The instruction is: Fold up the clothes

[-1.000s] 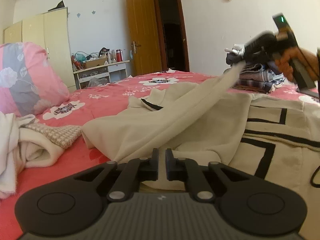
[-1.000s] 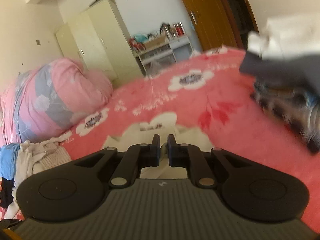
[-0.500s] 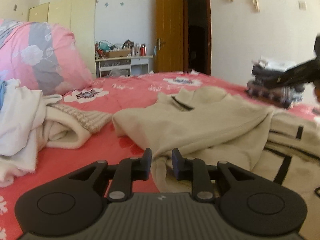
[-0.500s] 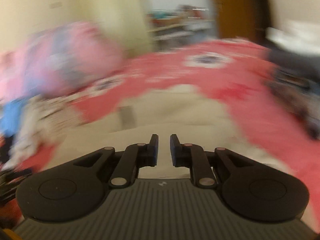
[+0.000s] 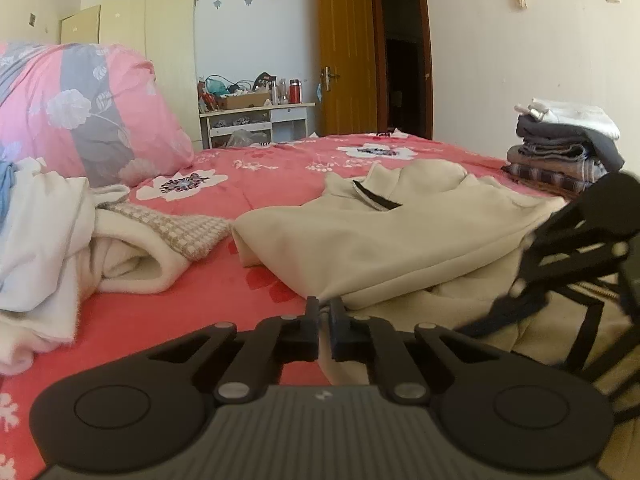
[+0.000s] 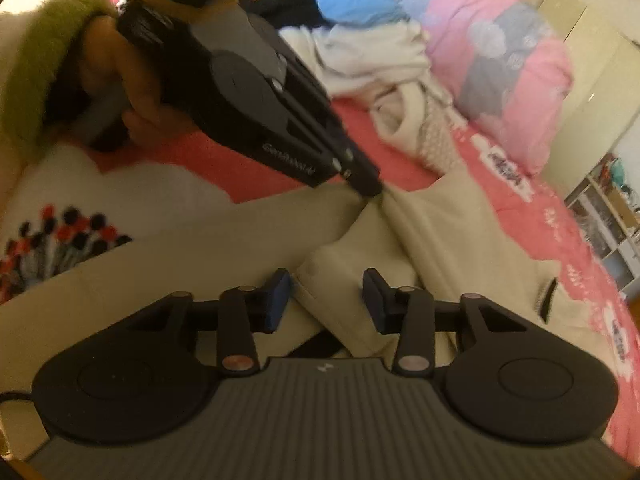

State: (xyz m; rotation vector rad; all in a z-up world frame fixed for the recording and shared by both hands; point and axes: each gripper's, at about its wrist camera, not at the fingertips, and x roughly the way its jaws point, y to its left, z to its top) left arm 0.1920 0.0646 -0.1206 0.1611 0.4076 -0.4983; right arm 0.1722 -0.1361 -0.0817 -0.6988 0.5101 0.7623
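The bed with its red flowered cover fills most of both views. On it, to the left, leans a big pink and grey quilt bundle, and in front of that lies a heap of unfolded white clothes. The beige sweater is spread over the middle of the bed, its collar pointing to the far side and one part folded across the body. Far to the right stands a pile of folded clothes.

The left gripper is held low, almost level with the bed, at the near edge of the sweater. Its fingers are pressed nearly together, and the right wrist view shows their tips pinching a fold of the beige cloth. There the person's hand, in a green fuzzy sleeve, grips the handle, and the tool slopes downward to the cloth.

The right gripper hovers over the sweater, tilted down, with its fingers spread wide and holding nothing. A folded corner of the sweater lies between them.
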